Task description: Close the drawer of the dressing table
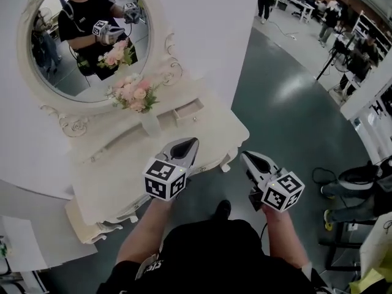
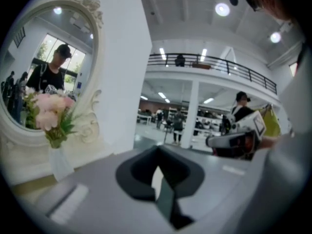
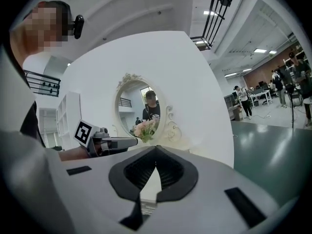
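crosswise, drawer (image 1: pixel 188 110) front toward person (image 1: pixel 208 256)

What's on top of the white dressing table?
A vase of pink flowers stands before the oval mirror, beside a small drawer. The left tongs hide part of the dressing table.

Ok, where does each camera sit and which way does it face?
Head view: on the person's head, facing steeply down at the dressing table; left tongs, right tongs and forearms show.
Left gripper view: on the left tongs, looking along its shut jaws, mirror and flowers at left.
Right gripper view: on the right tongs, shut jaws aimed at the mirror.
Shared: each gripper view catches the other tongs.
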Motion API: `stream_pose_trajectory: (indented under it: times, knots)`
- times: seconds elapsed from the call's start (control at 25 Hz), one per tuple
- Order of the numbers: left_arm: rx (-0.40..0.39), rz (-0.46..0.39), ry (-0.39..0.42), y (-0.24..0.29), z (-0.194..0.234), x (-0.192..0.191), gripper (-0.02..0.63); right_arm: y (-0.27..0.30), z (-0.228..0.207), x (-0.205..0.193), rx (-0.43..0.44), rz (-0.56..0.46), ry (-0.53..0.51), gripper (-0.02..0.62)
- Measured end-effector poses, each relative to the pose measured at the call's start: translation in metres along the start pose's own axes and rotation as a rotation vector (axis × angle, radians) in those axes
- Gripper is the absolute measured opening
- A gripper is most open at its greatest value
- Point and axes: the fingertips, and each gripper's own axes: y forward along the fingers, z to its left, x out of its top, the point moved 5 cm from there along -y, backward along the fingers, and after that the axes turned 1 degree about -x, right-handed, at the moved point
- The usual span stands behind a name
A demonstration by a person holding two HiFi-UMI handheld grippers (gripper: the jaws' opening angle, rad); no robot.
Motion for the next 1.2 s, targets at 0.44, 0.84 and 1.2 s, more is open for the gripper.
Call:
stream_pose_trajectory:
  times: [0.44,0.84,1.2]
  knots:
    - [0.083,0.051,-0.041,0.099,0.006,0.012,0.009,0.020,-0.106,0.012,0.098,0.033,0.061,-0.006]
    - [0.154,0.085,-0.053,0.113,0.033,0.001,0.009,0.071,-0.116,0.017,0.191,0.082,0.051,-0.005]
    - [0.141,0.081,-0.055,0.103,0.071,-0.006,0.009,0.117,-0.097,0.032,0.181,0.081,0.000,0.021]
